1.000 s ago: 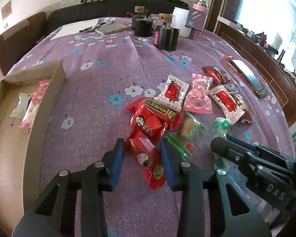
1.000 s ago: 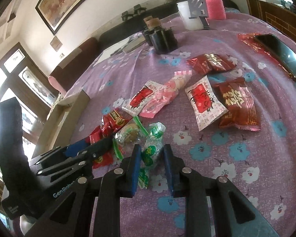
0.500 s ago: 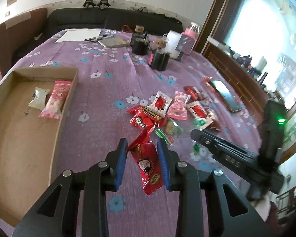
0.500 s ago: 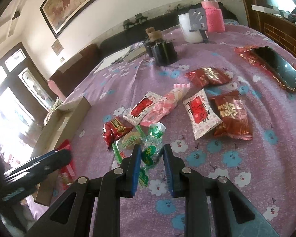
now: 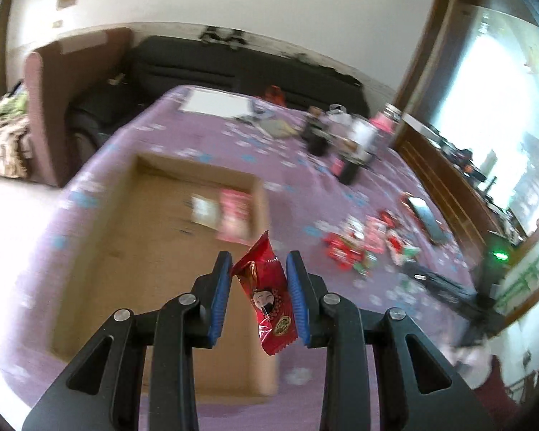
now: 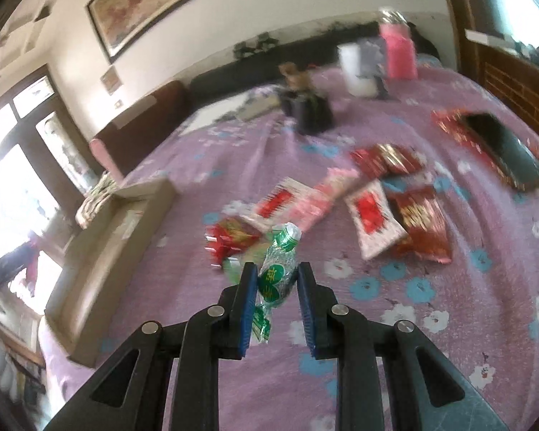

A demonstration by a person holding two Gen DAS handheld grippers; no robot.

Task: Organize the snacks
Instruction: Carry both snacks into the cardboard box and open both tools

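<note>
L gripper [image 5: 258,300] pinches a red snack packet [image 5: 266,296] w/ jaws tight on it, above the cardboard box [image 5: 133,251] edge, while R gripper [image 6: 276,301] clamps a green candy [image 6: 278,276], loose snack pile [image 6: 341,201] at 12-1 o'clock on the purple cloth [image 6: 431,323].

We're in a home living room: a long black sofa [image 5: 248,61] against the wall, a framed painting [image 6: 154,3] above it, and a table under a purple floral cloth [image 6: 431,287] strewn with snacks [image 6: 370,215].
</note>
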